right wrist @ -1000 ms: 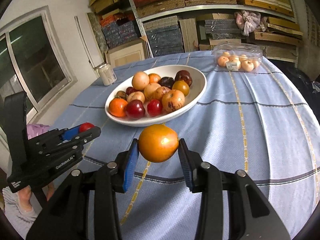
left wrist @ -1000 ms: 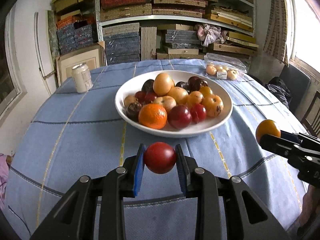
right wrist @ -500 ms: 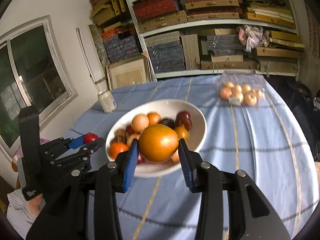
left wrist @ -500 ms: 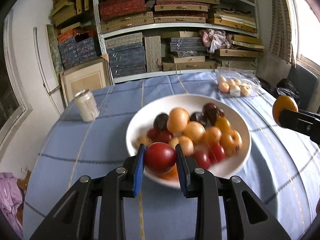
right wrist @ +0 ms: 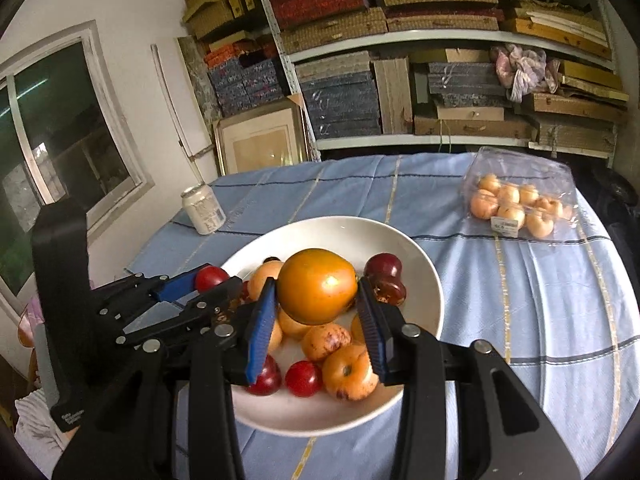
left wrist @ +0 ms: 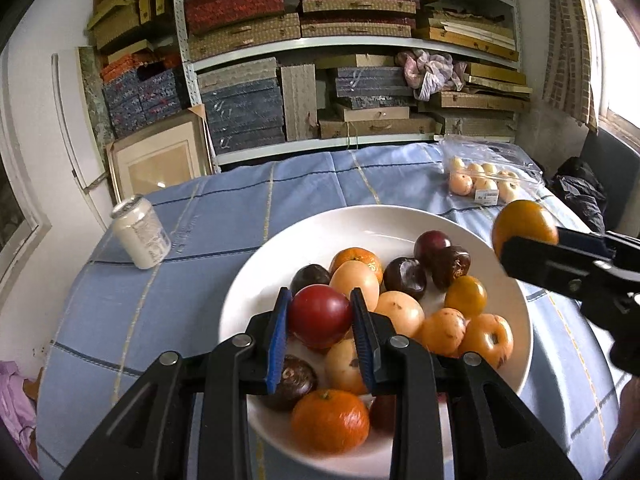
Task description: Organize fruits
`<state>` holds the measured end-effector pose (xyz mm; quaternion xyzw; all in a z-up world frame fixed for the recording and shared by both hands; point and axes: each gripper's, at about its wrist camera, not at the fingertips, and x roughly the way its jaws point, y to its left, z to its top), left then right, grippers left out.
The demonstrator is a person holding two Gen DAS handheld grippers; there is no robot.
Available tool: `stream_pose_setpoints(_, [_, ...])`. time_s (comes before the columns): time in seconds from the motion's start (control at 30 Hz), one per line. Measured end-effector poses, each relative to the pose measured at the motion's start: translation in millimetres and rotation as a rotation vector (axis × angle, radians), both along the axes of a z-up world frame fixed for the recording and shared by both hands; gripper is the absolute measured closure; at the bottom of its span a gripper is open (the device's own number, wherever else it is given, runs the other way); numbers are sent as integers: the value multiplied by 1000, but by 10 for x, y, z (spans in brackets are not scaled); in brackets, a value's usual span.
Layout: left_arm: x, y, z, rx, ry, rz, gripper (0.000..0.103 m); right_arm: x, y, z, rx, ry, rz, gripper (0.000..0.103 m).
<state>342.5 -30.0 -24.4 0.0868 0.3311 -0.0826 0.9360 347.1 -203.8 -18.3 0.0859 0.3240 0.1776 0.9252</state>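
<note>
My left gripper is shut on a red round fruit and hangs over the near part of a white bowl piled with several orange, red and dark fruits. My right gripper is shut on a large orange fruit, also over the bowl. In the left wrist view the right gripper shows at the right edge with its orange fruit. In the right wrist view the left gripper reaches in from the left with the red fruit.
A white drink can stands on the blue checked tablecloth to the bowl's left. A clear plastic pack of small pale fruits lies at the back right. Shelves of stacked boxes rise behind the table.
Both grippers have moved forward and slightly up with their fruits, from the table's near side to over the bowl. Neither grip has changed.
</note>
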Motion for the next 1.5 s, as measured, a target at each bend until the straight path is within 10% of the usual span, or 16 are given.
stream_pose_setpoints(0.23, [108,-19,-93,7,-1,3,71,236,39,-262,-17,50,-2,64])
stream_pose_setpoints(0.37, [163,14,-112,-16,8,22,48,302,93,-398,-45,73,-2,64])
stream_pose_setpoints(0.7, [106,278,-72,-108,57,74,30,173,57,-370,-49,60,-14,48])
stream_pose_setpoints(1.1, [-901,575,118,-133,28,125,8,-1029,-340,-114,107,-69,-131,7])
stream_pose_setpoints(1.5, [-1622,560,-85,-114,2,157,4,-1906,123,-292,-204,-173,-180,4])
